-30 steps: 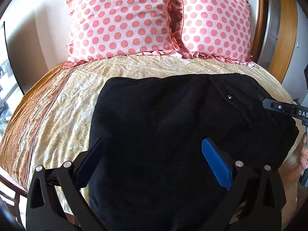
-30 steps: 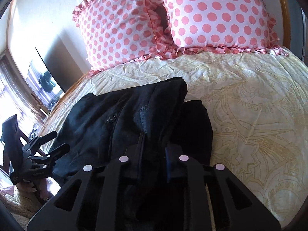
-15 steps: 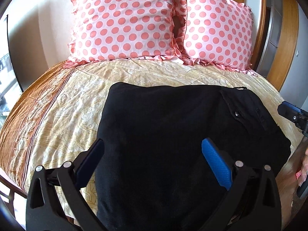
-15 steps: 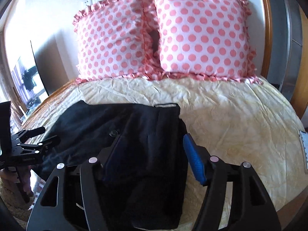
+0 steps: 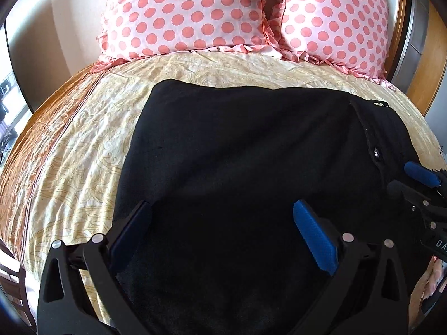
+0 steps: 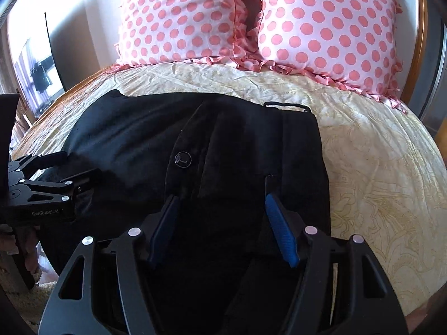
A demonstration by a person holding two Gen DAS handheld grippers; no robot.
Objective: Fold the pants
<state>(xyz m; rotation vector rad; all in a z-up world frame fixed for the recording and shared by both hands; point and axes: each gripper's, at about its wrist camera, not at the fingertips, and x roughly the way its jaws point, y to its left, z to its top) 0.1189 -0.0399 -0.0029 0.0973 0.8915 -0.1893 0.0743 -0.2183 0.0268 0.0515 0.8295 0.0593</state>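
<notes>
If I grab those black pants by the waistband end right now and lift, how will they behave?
The black pants would probably sag and drape rather than hold shape: they lie limp and creased on the bedspread. The fold would likely open, since nothing pins the layers; the right gripper is open above them. The plush-looking fabric seems unlikely to slip from the pads.

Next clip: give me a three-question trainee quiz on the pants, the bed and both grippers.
1. True or false: the black pants hang off the bed's far side.
2. How many polka-dot pillows lean at the headboard?
3. The right gripper is: A) open above the pants, B) shut on the button, C) shut on the bedspread.

Key: 1 false, they lie folded on the bedspread. 2 two. 3 A; the left gripper is open too.
</notes>
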